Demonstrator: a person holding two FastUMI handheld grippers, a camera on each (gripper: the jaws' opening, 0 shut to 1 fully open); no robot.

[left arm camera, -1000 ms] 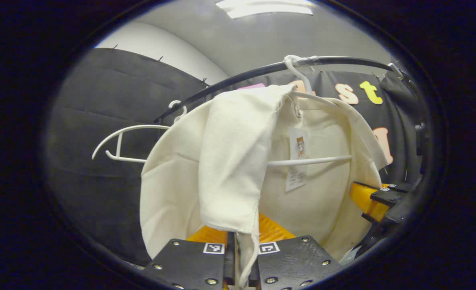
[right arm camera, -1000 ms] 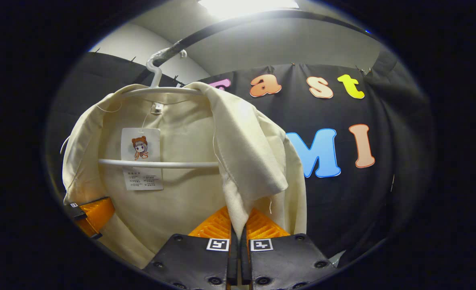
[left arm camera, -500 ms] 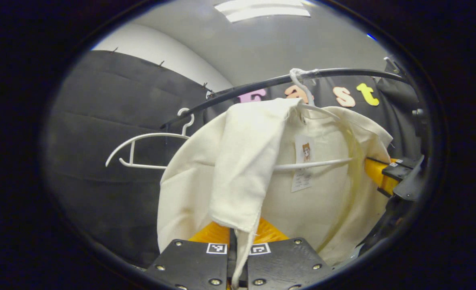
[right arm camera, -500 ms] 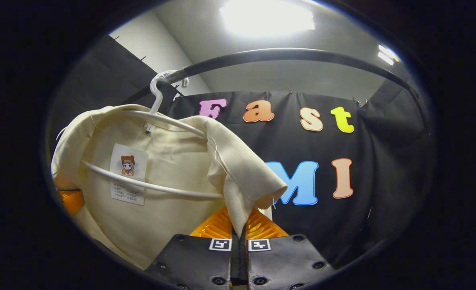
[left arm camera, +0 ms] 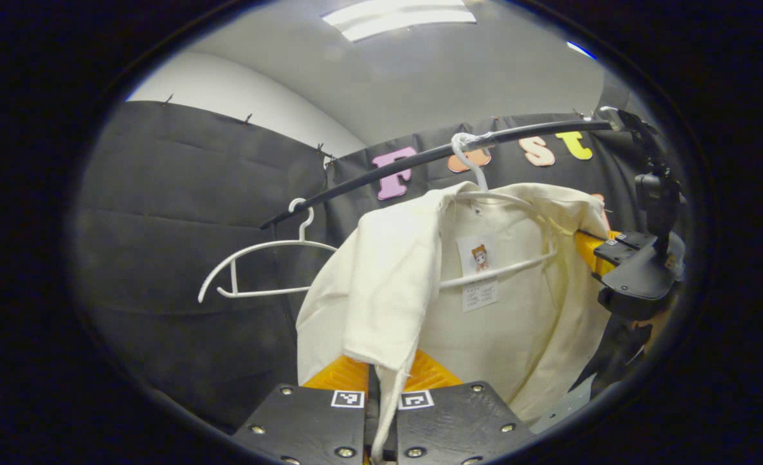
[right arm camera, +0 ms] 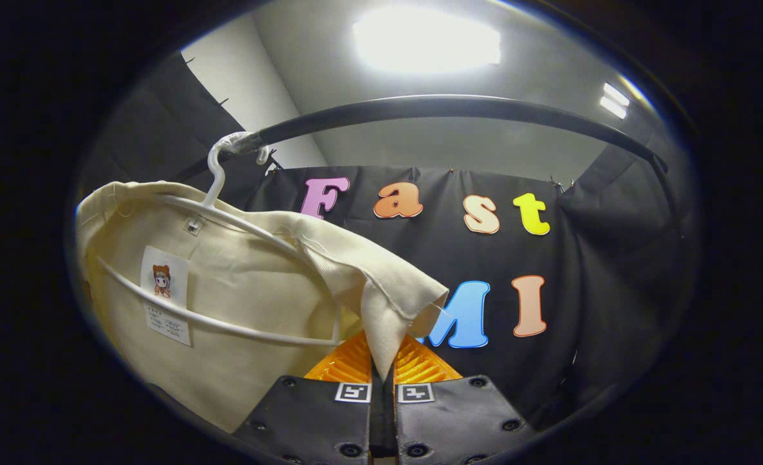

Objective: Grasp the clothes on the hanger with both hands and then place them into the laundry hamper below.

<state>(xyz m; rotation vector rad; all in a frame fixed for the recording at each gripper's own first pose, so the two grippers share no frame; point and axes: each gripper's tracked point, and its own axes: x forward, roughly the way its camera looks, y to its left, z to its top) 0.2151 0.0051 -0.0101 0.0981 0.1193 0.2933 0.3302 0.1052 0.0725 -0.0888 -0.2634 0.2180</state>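
I have each hand-held gripper, left (left arm camera: 381,381) and right (right arm camera: 381,361), clamped on the cream cotton shirt (left arm camera: 485,336), seemingly not yet off its white plastic hanger (right arm camera: 226,323); hamper drop remains.

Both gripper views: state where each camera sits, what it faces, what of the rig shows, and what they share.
Left gripper view: rides the left gripper, facing up at the cream shirt and an empty hanger; the right gripper shows farther off.
Right gripper view: rides the right gripper, facing the shirt's other side.
Shared: shirt, its white hanger, black rail.
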